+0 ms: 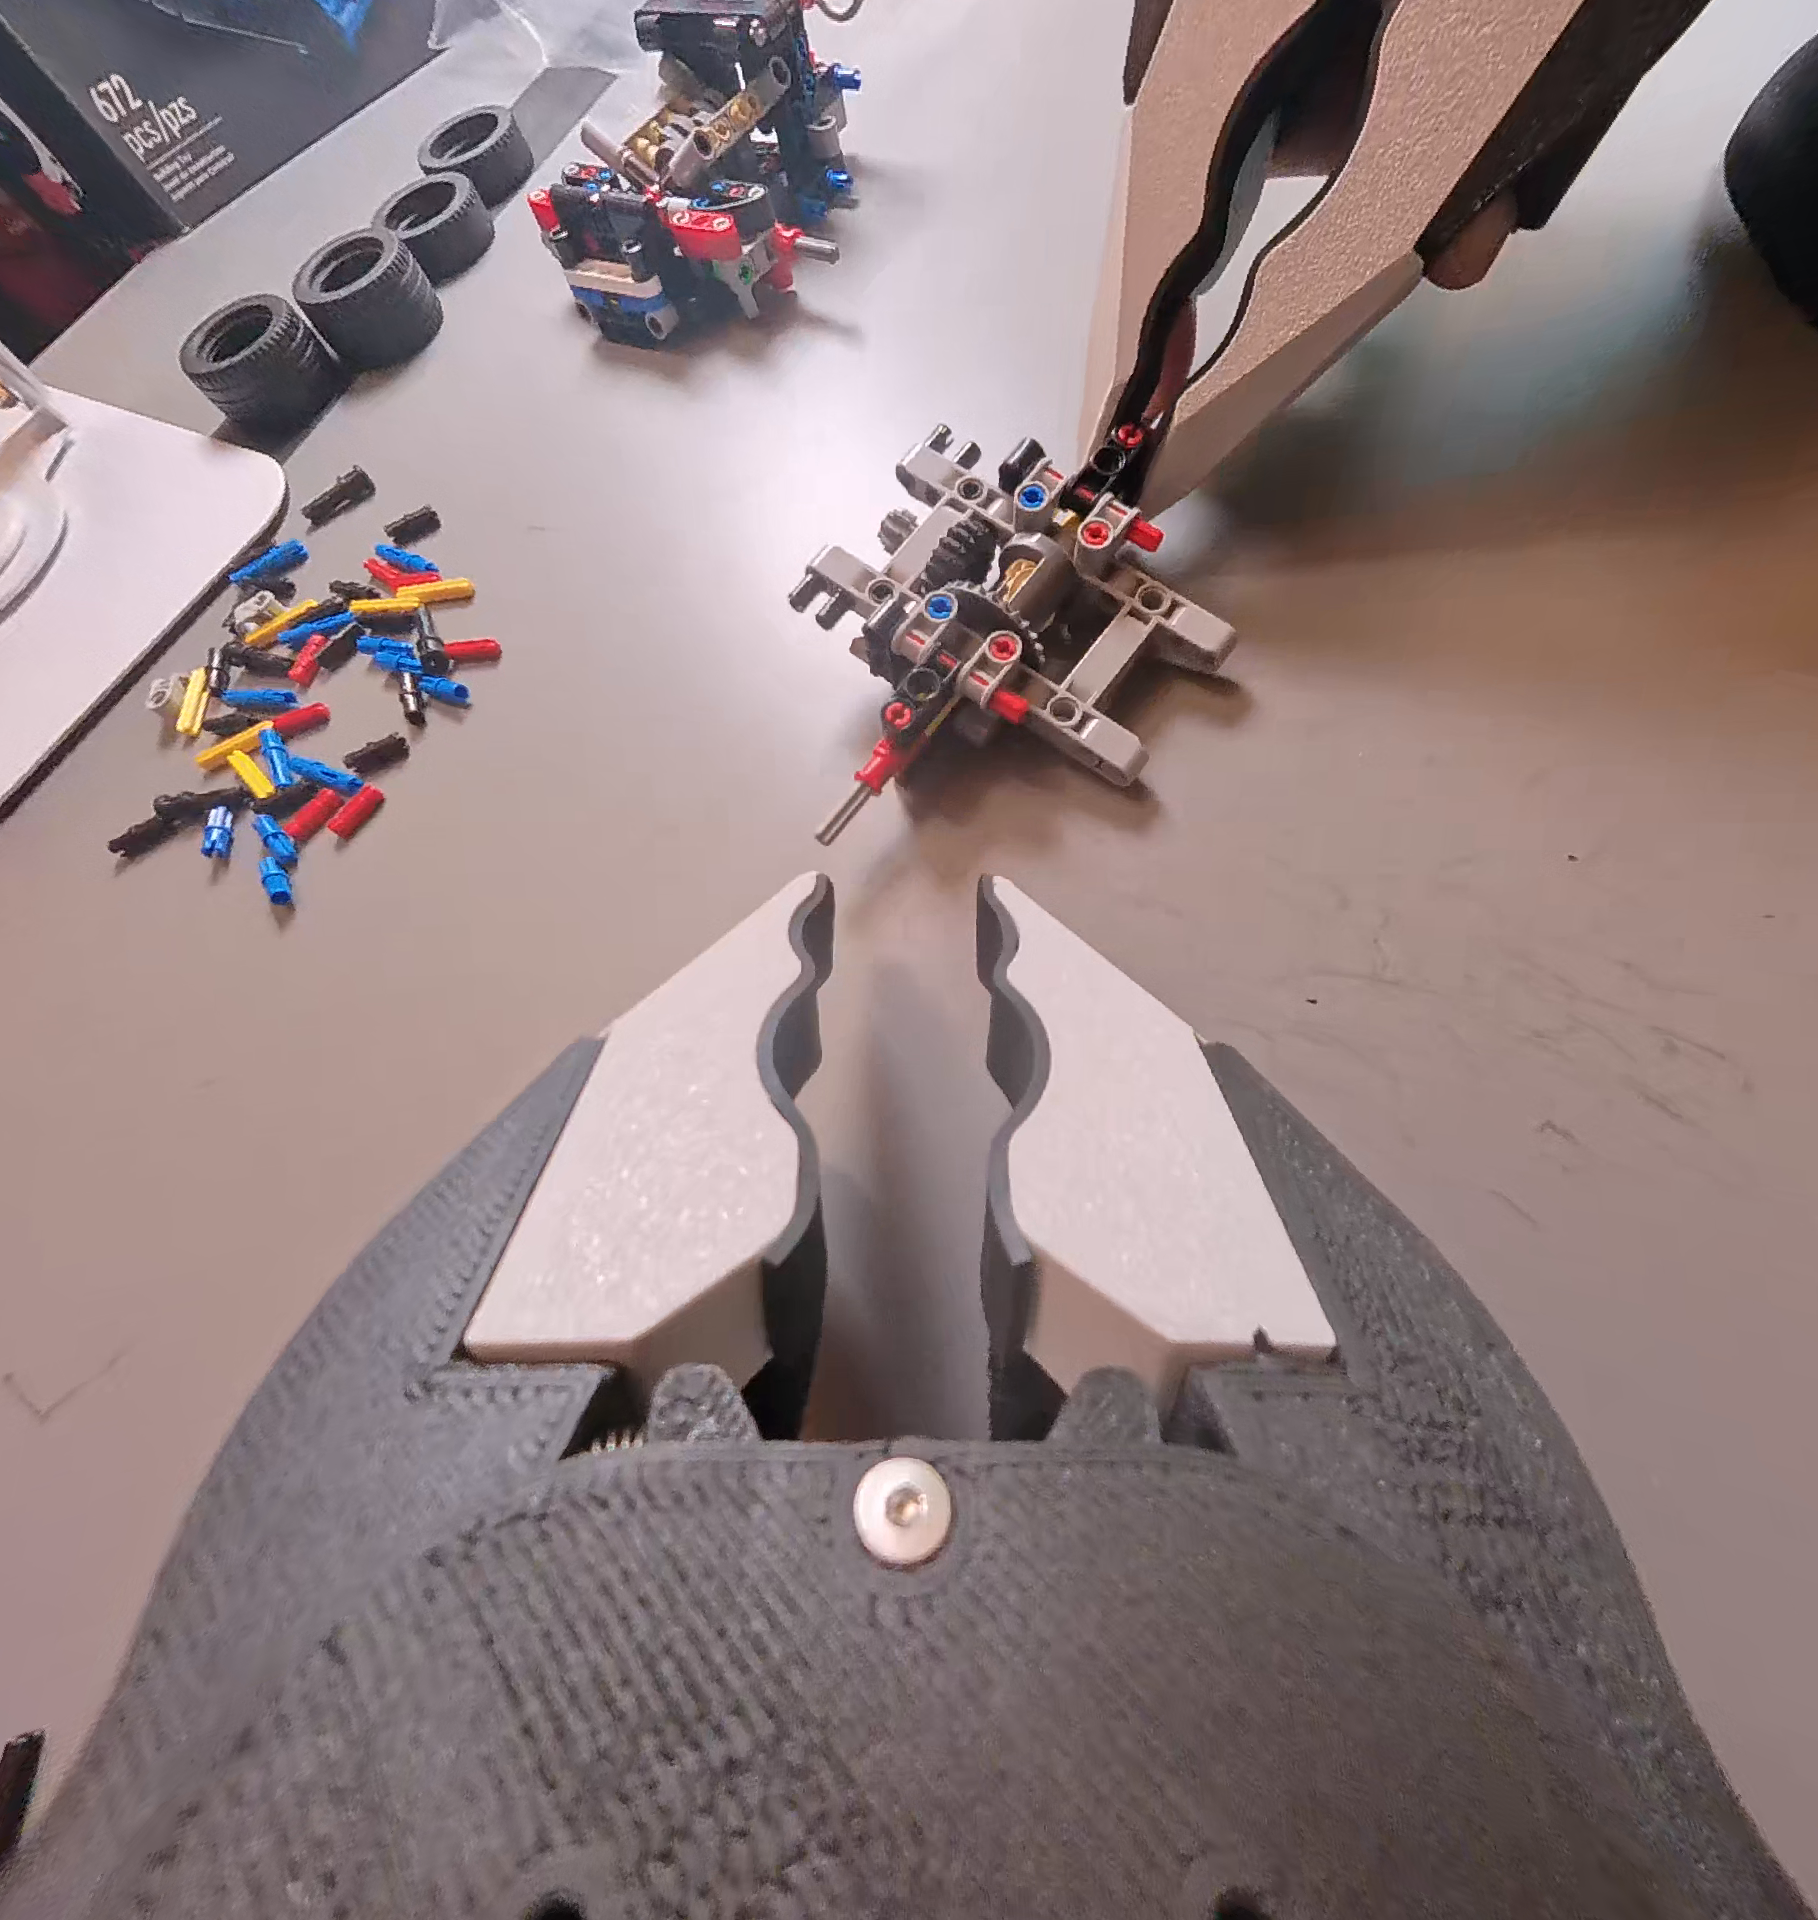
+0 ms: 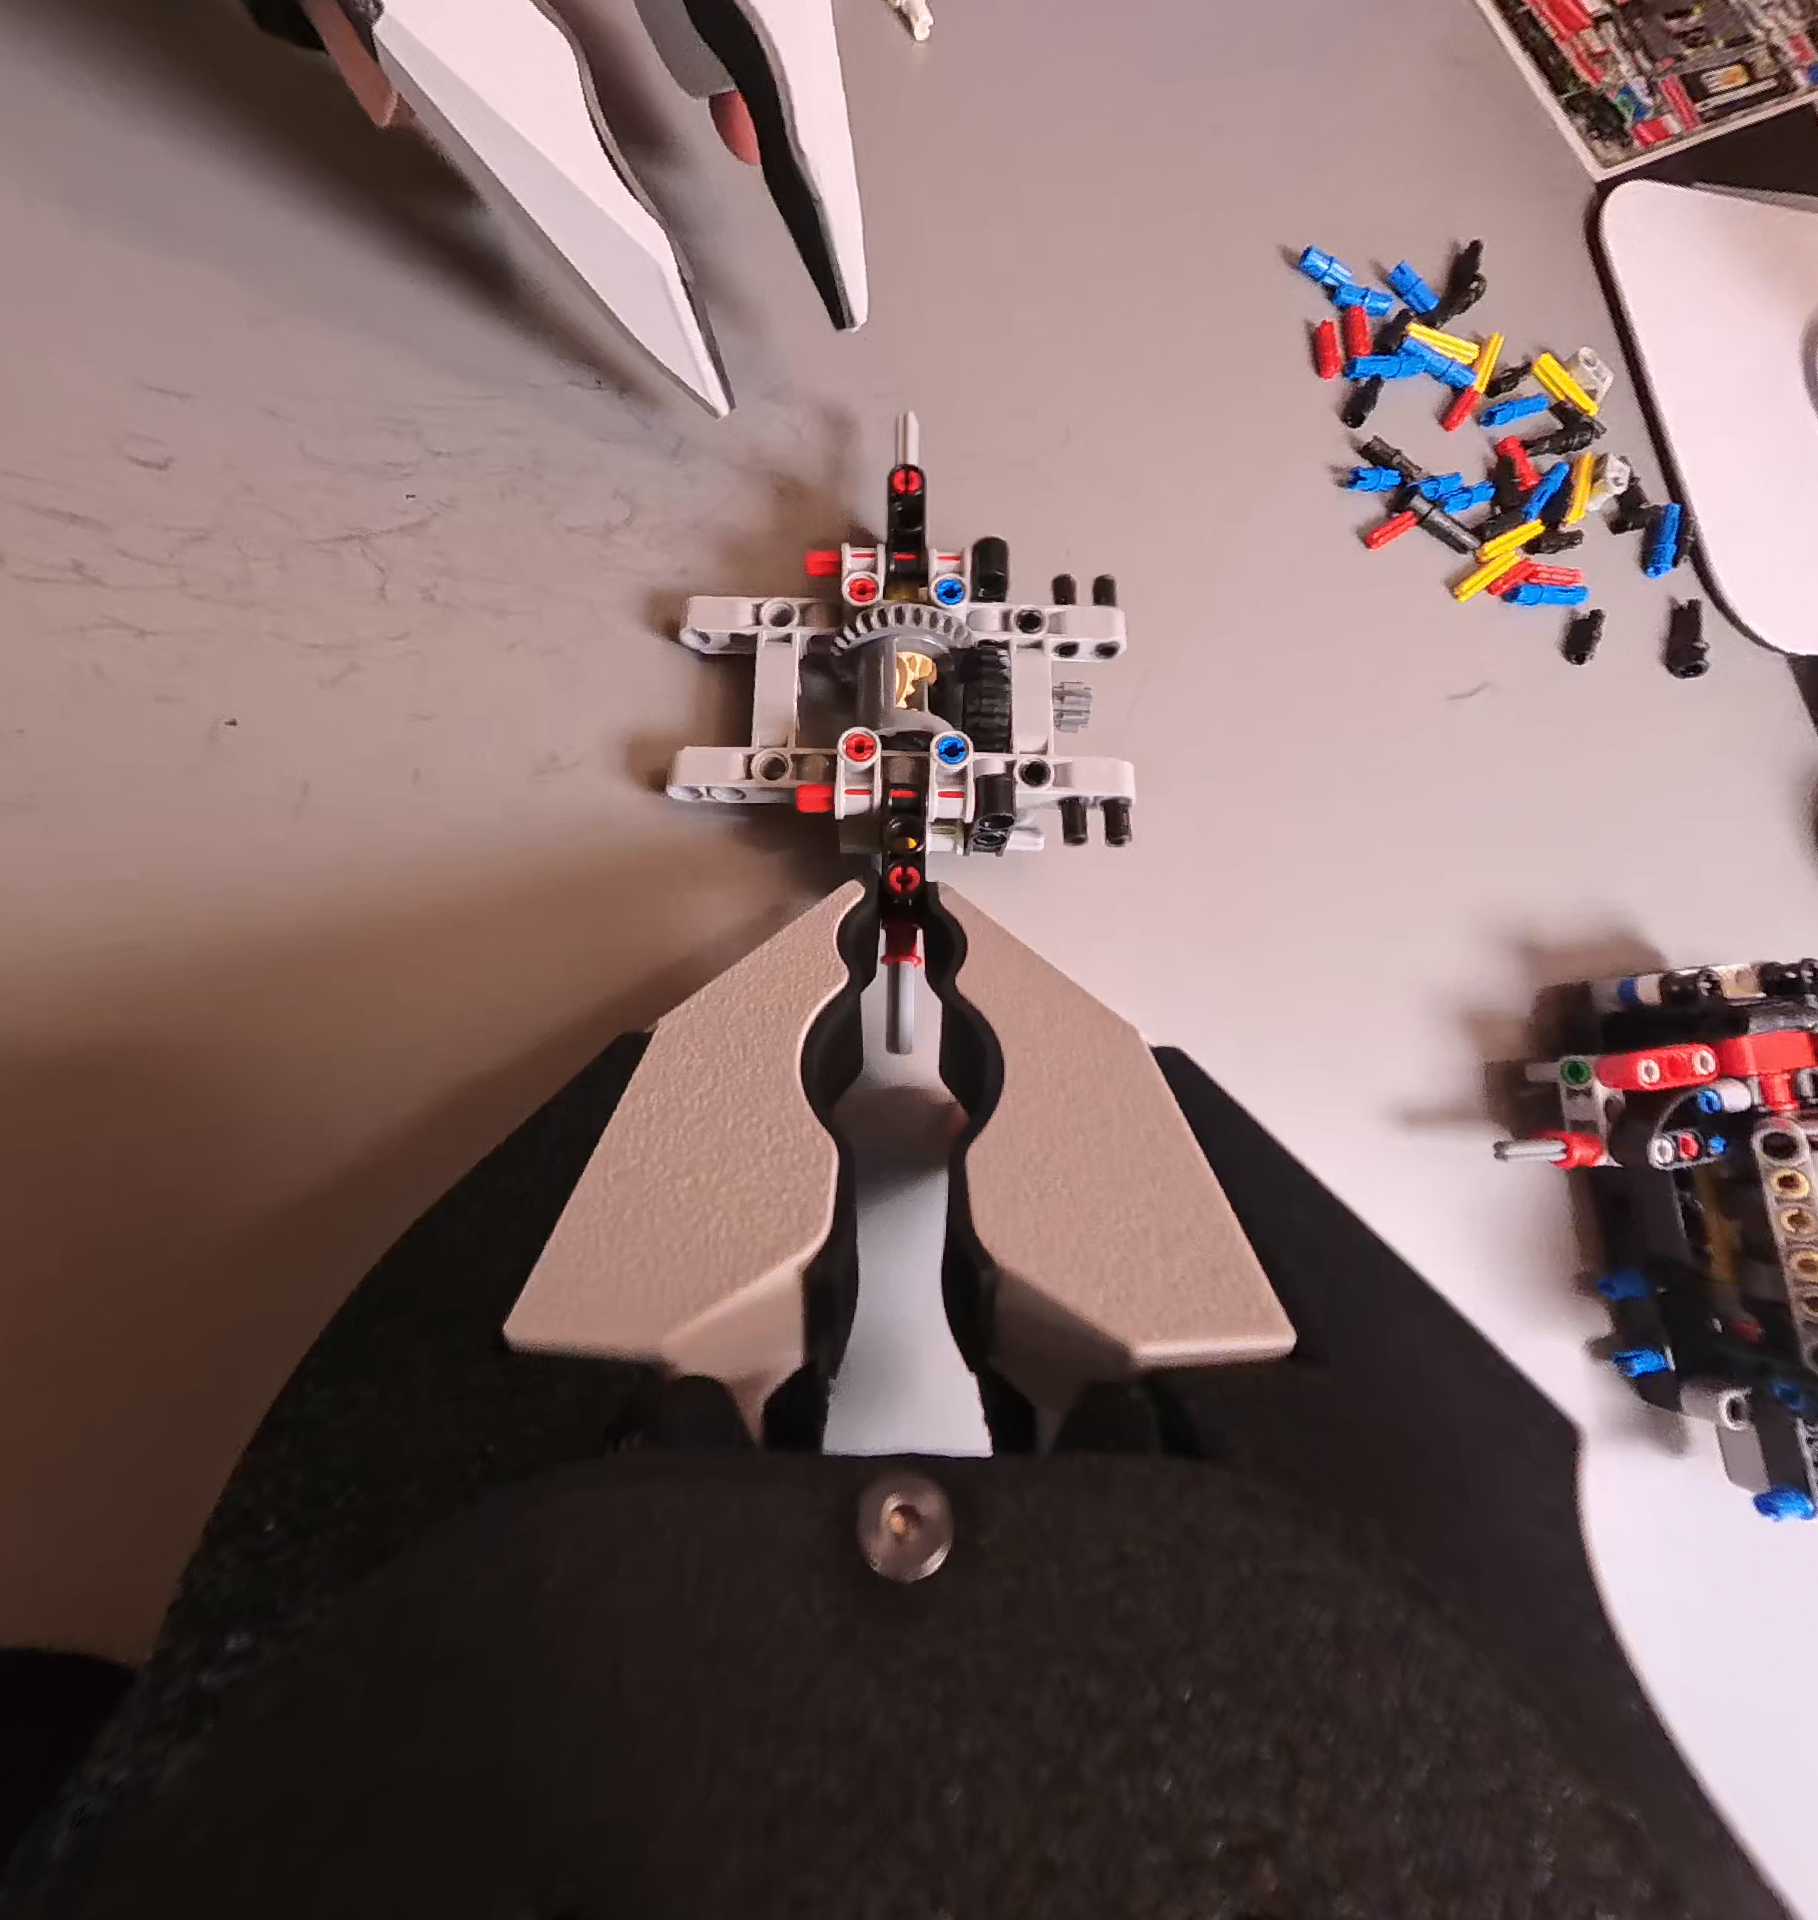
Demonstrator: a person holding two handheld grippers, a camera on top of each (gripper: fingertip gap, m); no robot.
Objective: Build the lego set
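Observation:
A grey frame assembly point(image 1: 1040, 582) with gears and red and blue pins lies on the table; it also shows in the right wrist view point(image 2: 905, 670). My right gripper point(image 2: 902, 906) is shut on the black beam point(image 2: 902, 883) that sticks out of the assembly's near end. In the left wrist view it reaches down from the top right point(image 1: 1133, 457). My left gripper point(image 1: 907, 899) is open and empty, low over the table, a short way from the grey axle point(image 1: 848, 816) at the assembly's other end. It shows at the top left of the right wrist view point(image 2: 789, 364).
A pile of loose coloured pins point(image 1: 302, 675) point(image 2: 1487, 436) lies beside a white stand base point(image 1: 105, 582). A larger black, red and blue build point(image 1: 697, 208) point(image 2: 1736, 1195), several tyres point(image 1: 365, 281), the set's box point(image 1: 105, 125) and an instruction booklet point(image 2: 1663, 73) sit farther off. Across from one pair of fingers to the other is roughly 11 centimeters.

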